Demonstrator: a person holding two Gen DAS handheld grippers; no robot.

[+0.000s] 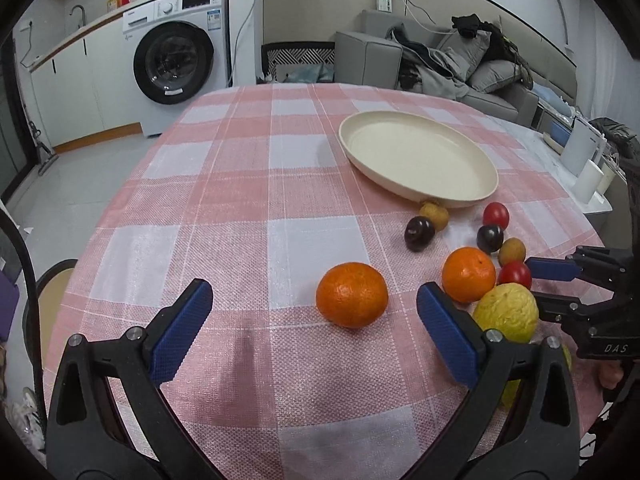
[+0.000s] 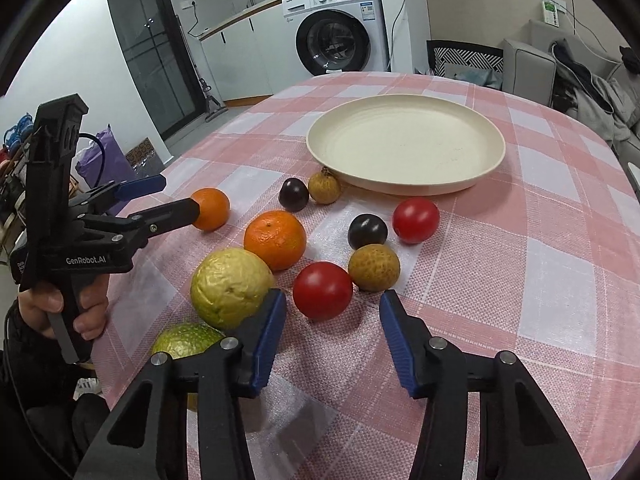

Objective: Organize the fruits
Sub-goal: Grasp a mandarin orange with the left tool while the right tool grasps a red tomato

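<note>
A: Starting with the left gripper point(image 1: 314, 318): its blue-padded jaws are spread wide and hold nothing. It hangs over the near part of the pink checked tablecloth point(image 1: 224, 208), with one orange point(image 1: 352, 294) lying loose just beyond the gap between the pads.

B: And the right gripper point(image 2: 333, 338)?

A: Released too, jaws apart and bare. A red tomato point(image 2: 322, 290) sits just ahead of the gap, untouched, and the left pad is right beside the yellow guava point(image 2: 231, 287); whether they touch, I cannot tell.

B: Where is the rest of the fruit?

A: Clustered on the cloth on the near side of the cream plate point(image 2: 406, 145), none of it on the plate. A second orange point(image 2: 275, 239) touches the guava on its far side. A brown longan point(image 2: 373, 267) lies right of the tomato, a dark plum point(image 2: 367, 231) and another tomato point(image 2: 415, 220) farther off. A second plum point(image 2: 293, 194) and a second longan point(image 2: 324, 187) lie against the plate's near rim. A green fruit point(image 2: 186, 342) shows nearest, partly hidden by the gripper.

B: Anything behind?

A: A washing machine point(image 2: 340, 28), far left.
</note>
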